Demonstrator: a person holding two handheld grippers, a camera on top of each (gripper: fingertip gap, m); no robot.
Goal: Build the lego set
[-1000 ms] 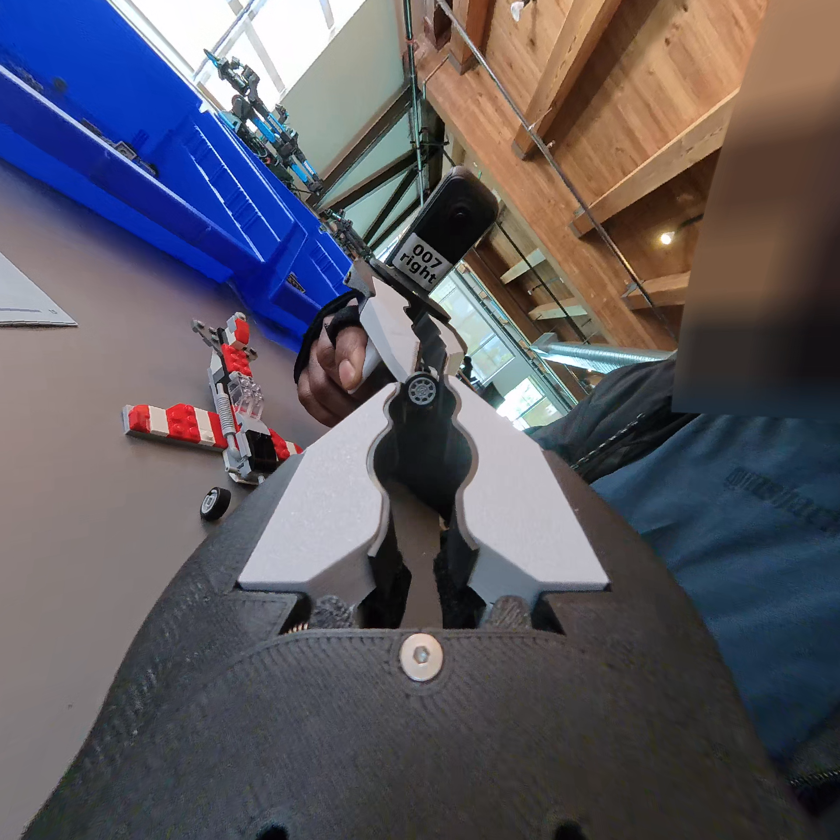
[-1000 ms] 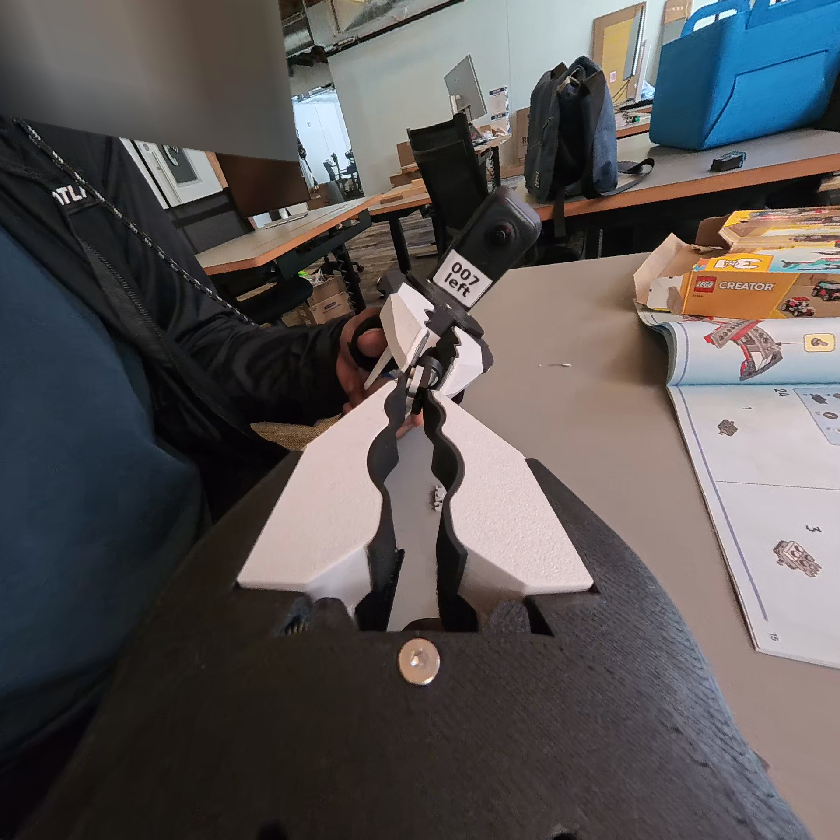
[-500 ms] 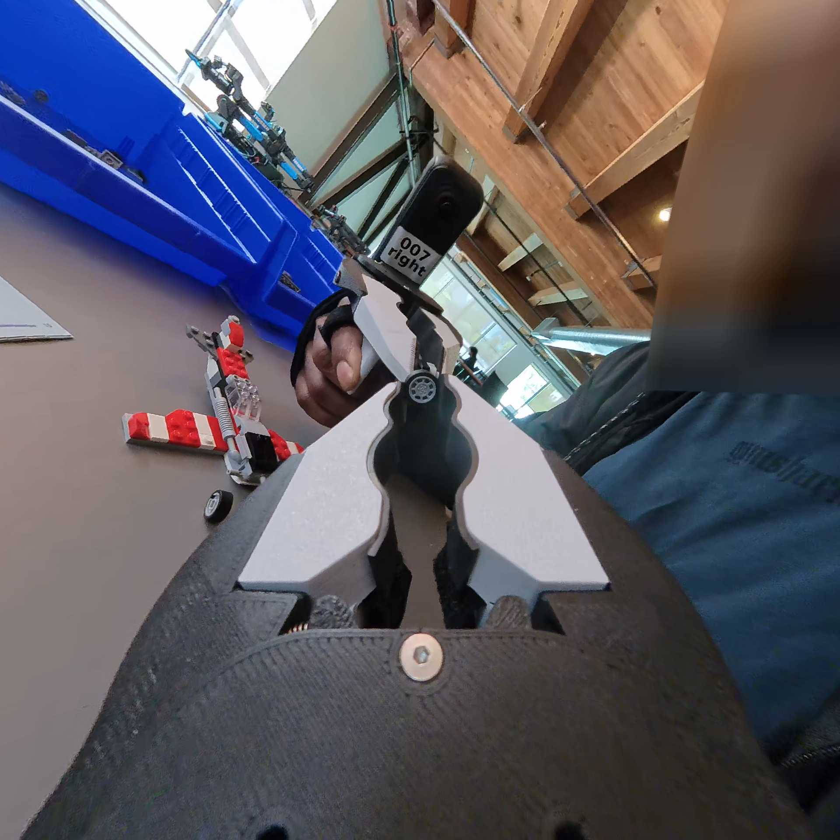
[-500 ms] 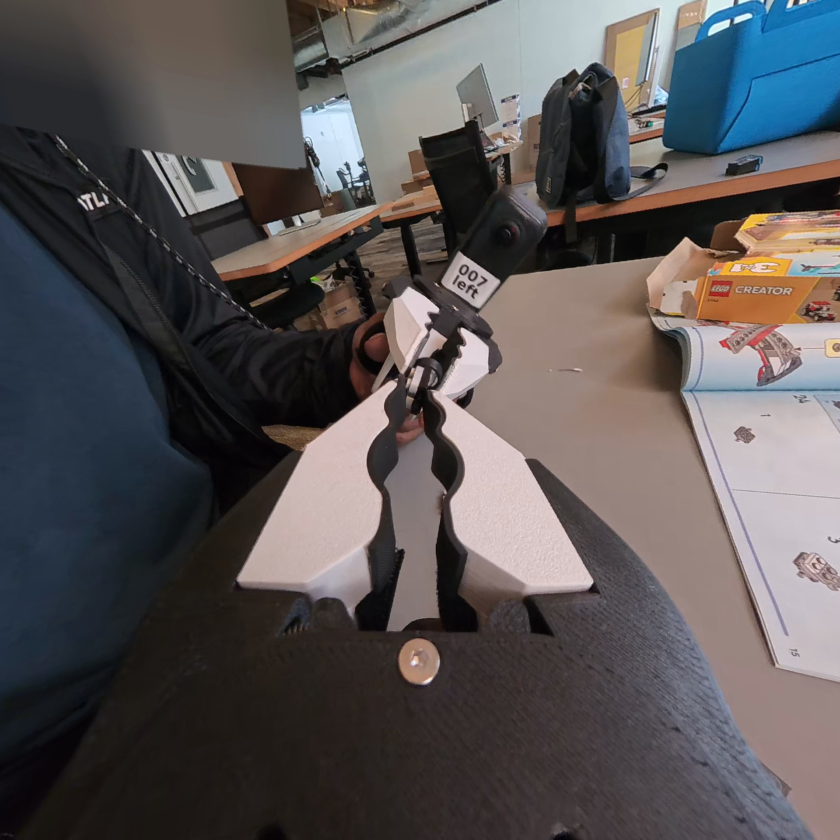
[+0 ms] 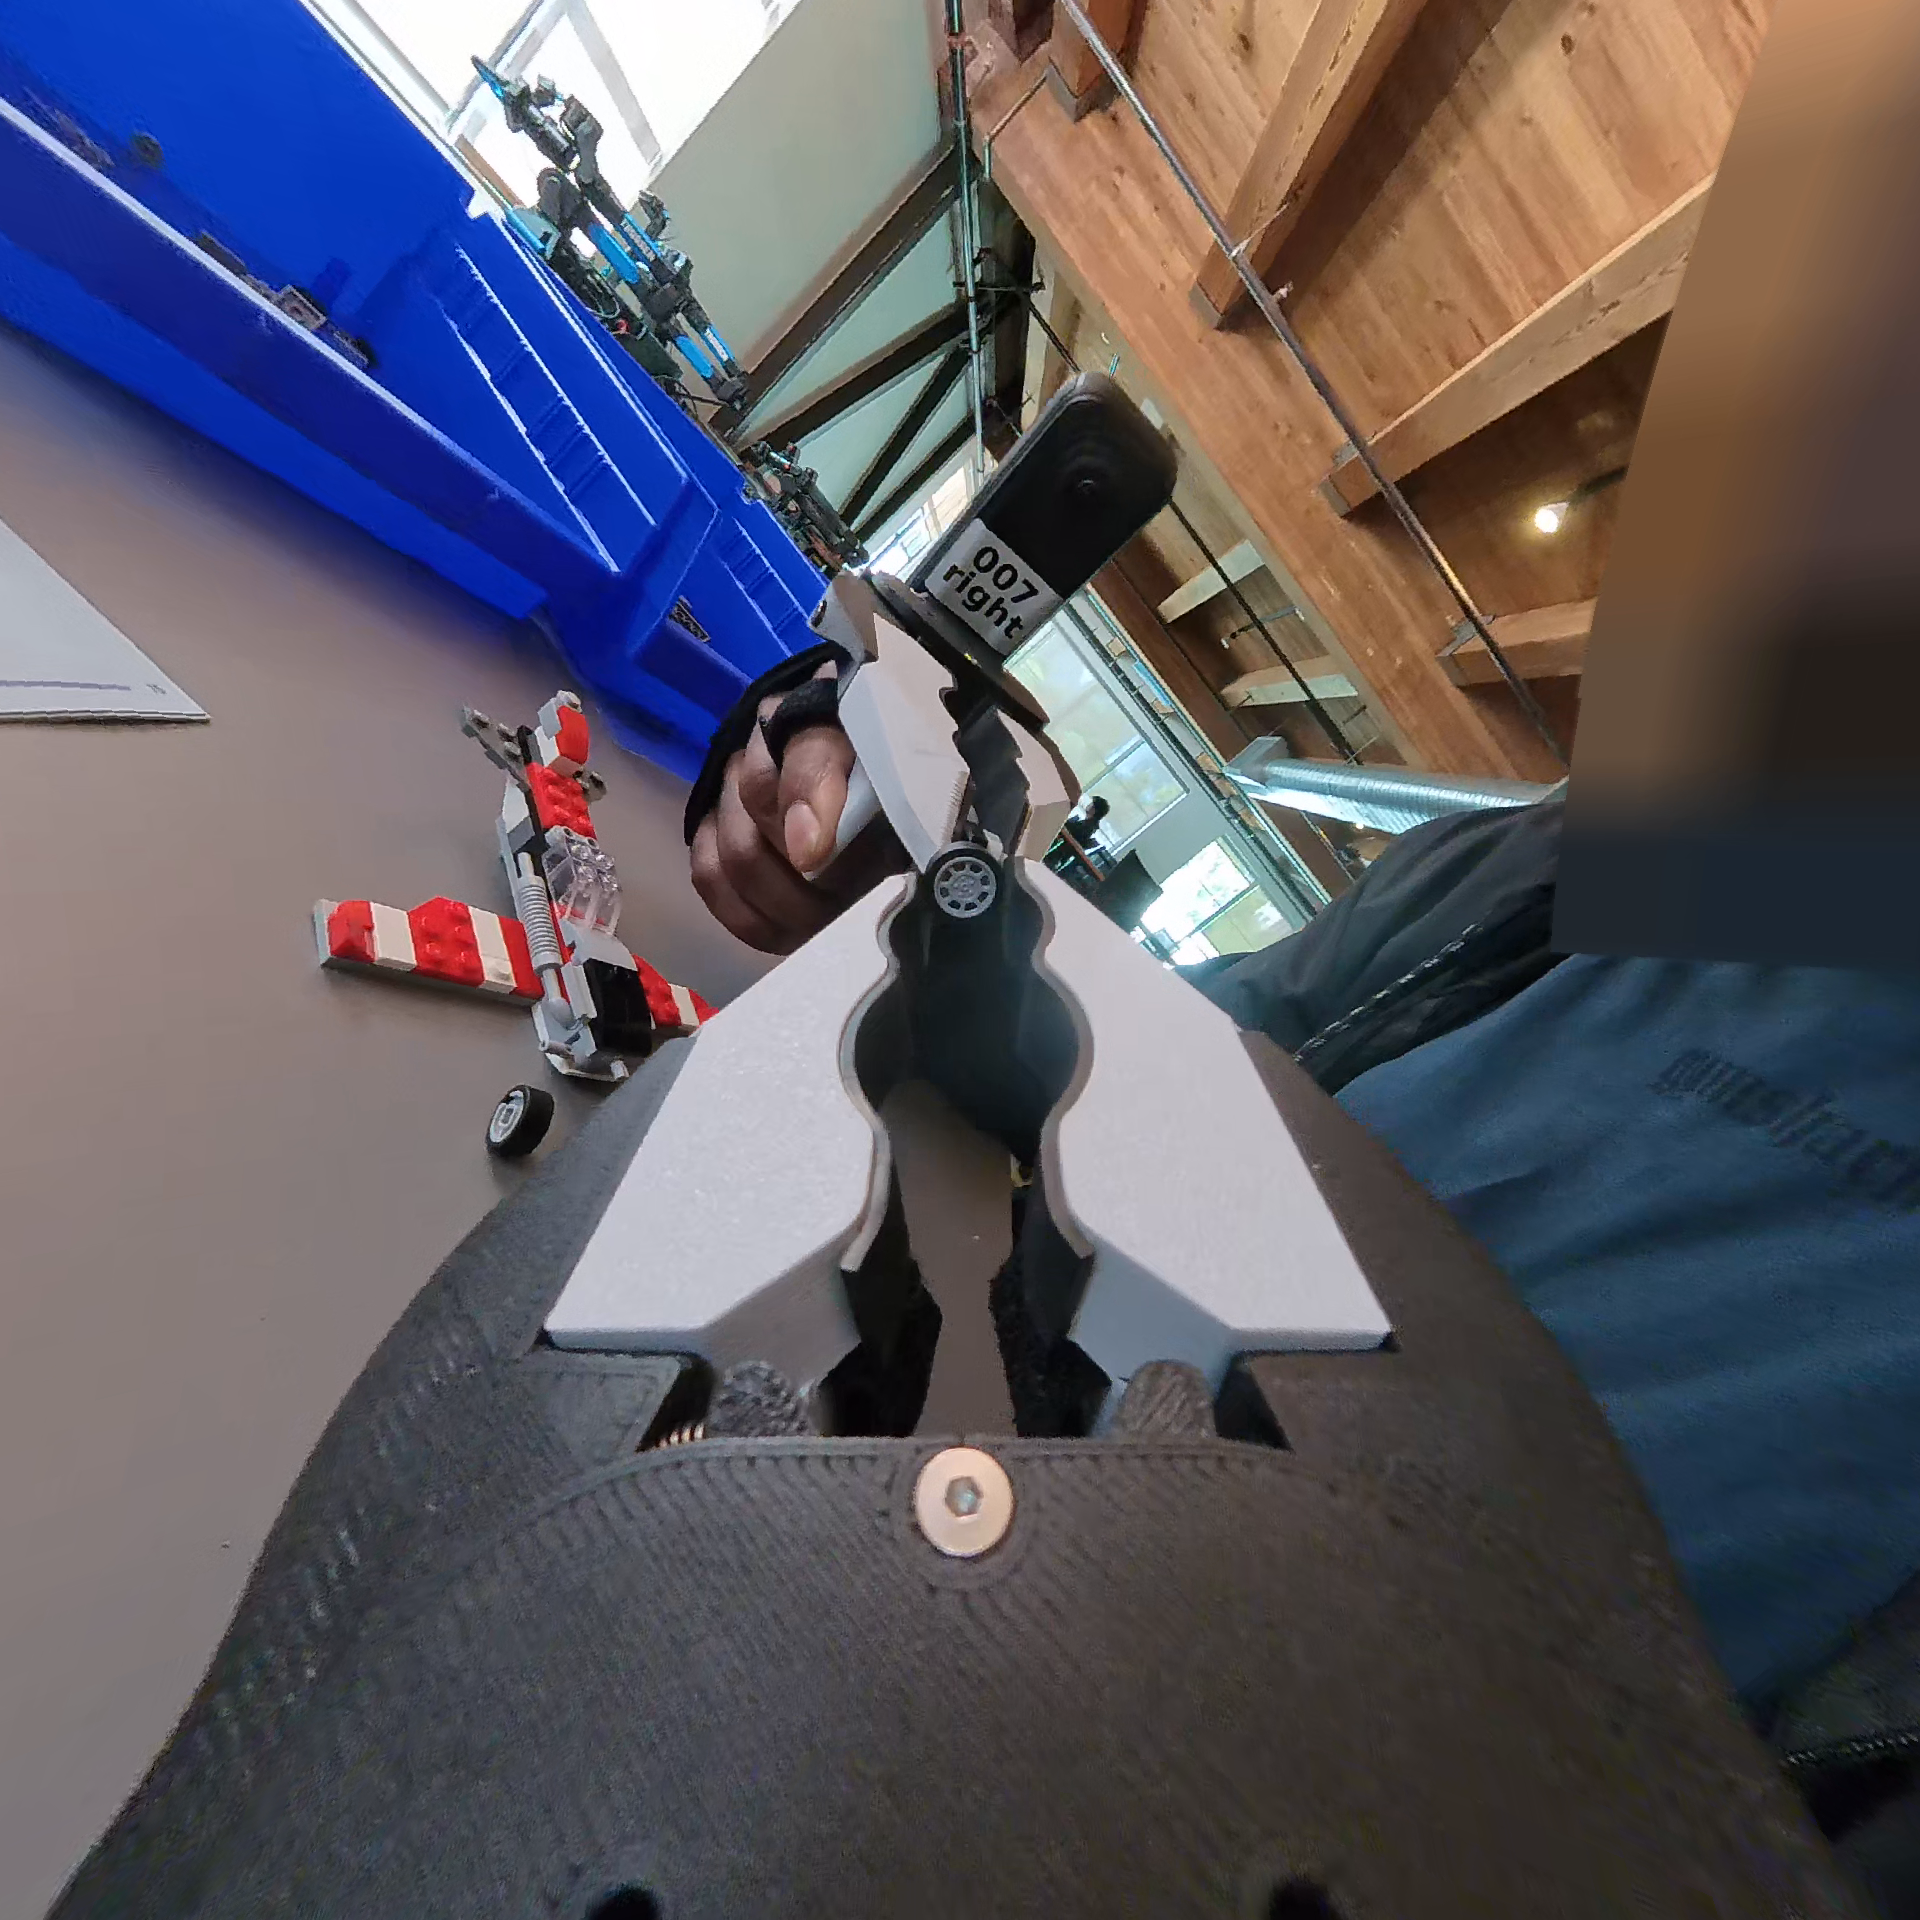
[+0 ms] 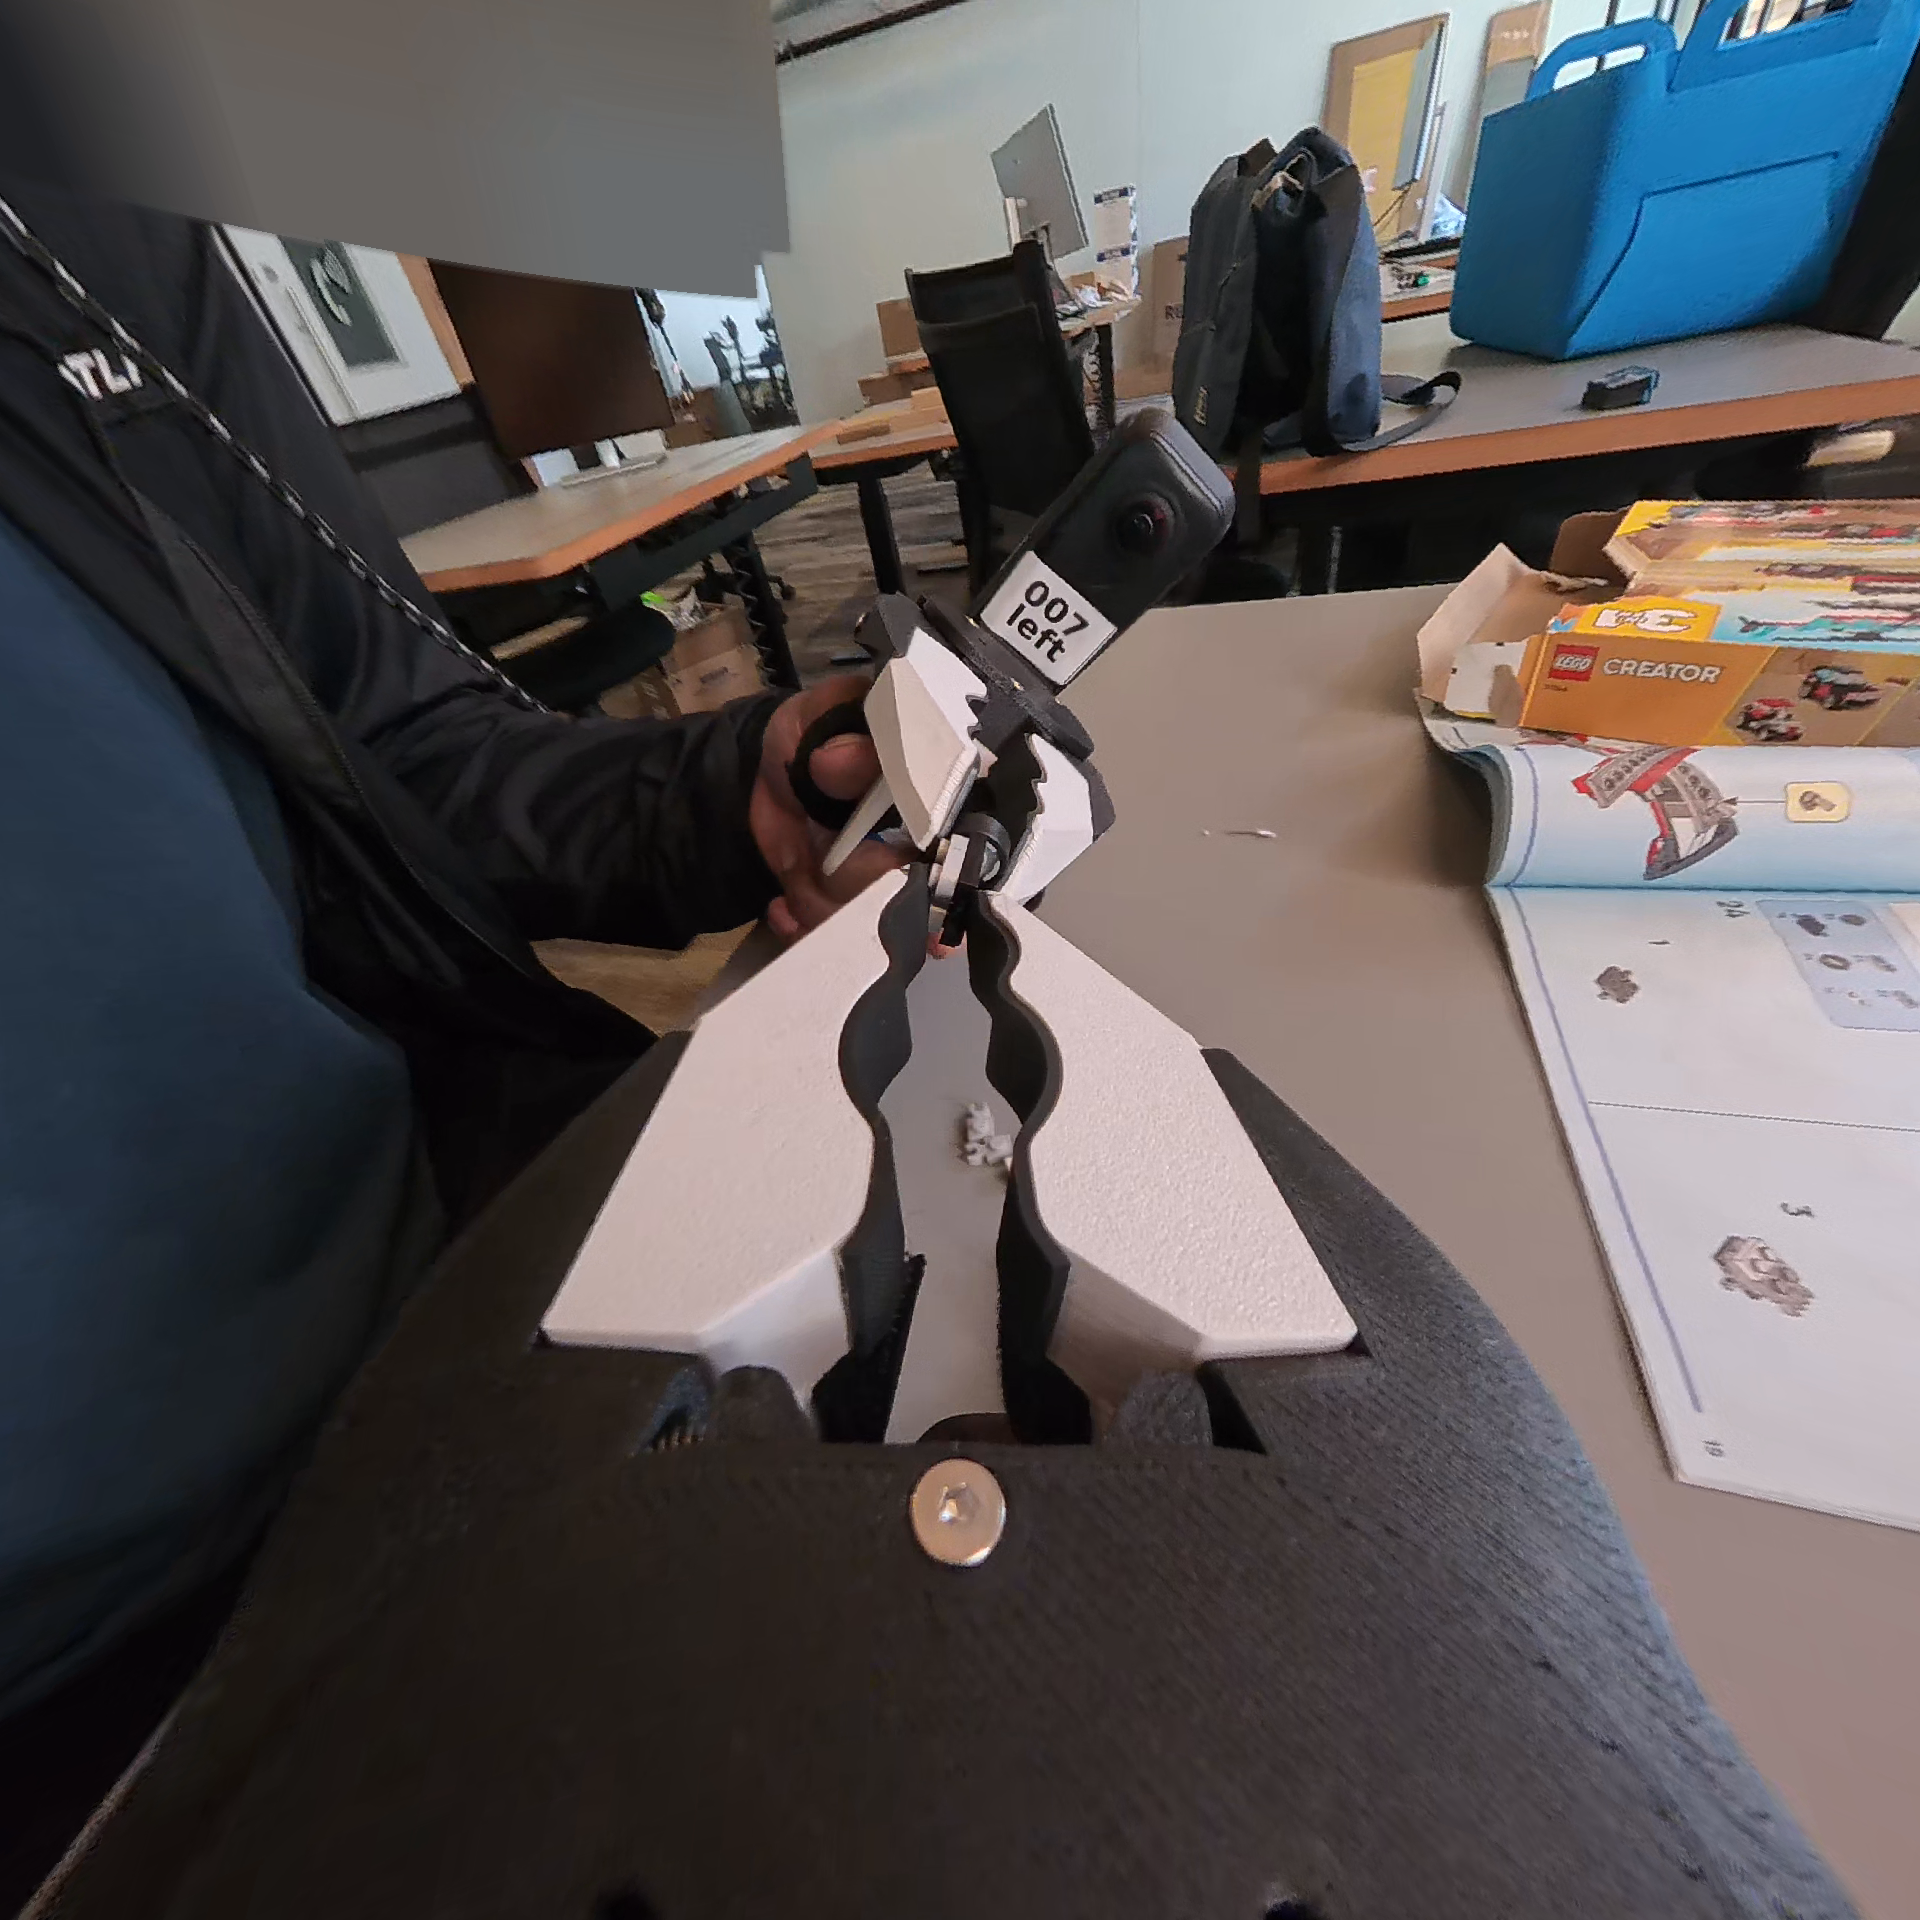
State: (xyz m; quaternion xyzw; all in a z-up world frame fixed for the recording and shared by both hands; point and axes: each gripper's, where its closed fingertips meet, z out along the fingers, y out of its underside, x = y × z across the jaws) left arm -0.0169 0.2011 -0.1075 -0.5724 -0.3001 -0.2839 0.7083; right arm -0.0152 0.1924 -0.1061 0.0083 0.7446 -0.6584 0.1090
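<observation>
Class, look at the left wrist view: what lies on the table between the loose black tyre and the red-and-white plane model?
Nothing: in the left wrist view only bare table separates the tyre from the plane model.

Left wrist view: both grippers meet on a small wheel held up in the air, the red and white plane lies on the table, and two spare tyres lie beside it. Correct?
Not quite. The left wrist view shows one spare black tyre beside the red and white plane, not two. The wheel is indeed held up between the left gripper and right gripper.
</observation>
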